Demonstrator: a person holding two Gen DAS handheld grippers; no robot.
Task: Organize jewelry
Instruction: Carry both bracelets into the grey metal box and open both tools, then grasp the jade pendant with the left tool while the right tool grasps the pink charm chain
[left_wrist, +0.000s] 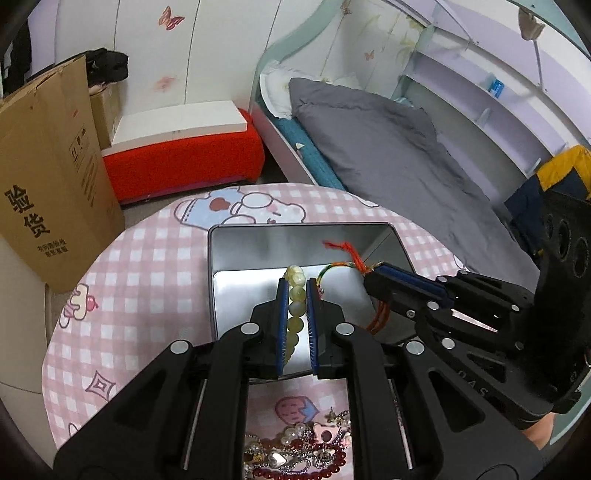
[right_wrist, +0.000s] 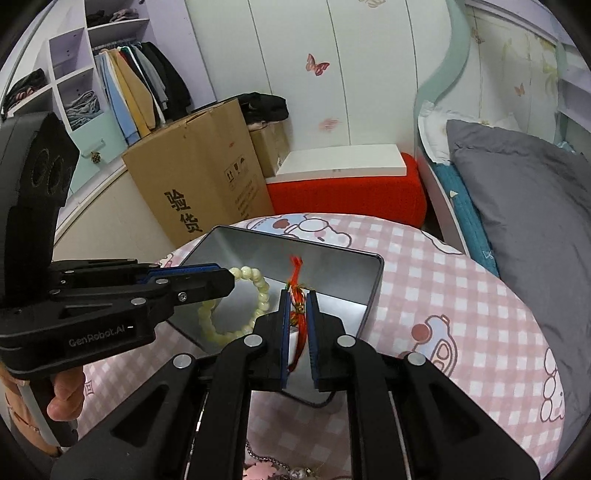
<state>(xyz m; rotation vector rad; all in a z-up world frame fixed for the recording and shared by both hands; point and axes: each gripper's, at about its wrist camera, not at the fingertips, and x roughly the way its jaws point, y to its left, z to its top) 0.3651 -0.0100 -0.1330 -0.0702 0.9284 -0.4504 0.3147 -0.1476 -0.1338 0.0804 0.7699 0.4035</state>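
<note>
beads and cord both sit over the tin now. left tool (left_wrist: 295, 291) is pinched narrow on a pale yellow bead bracelet (left_wrist: 295, 295), the beads lined up between its blue pads; in the right wrist view the loop (right_wrist: 236, 306) hangs out from that tool over the shiny floor of the metal tin (left_wrist: 229, 258). right tool (right_wrist: 298, 301) is squeezed close on a red cord bracelet (right_wrist: 295, 273), its frayed red tail poking up above the tips, a small gold and green bit caught near the pads. from the left wrist view the cord (left_wrist: 345, 258) curves out of the right tool's tip, above the far right part of the tin. tin is open, silver inside, resting on the round tabletop (left_wrist: 122, 295) with its pink checked cartoon cloth. closer to the camera, under the left tool, a tangled heap of jewelry (left_wrist: 299, 450) lies on the cloth: pearls, dark red beads, heart charms, chains. a hand (right_wrist: 66, 398) grips the left tool's handle.
</note>
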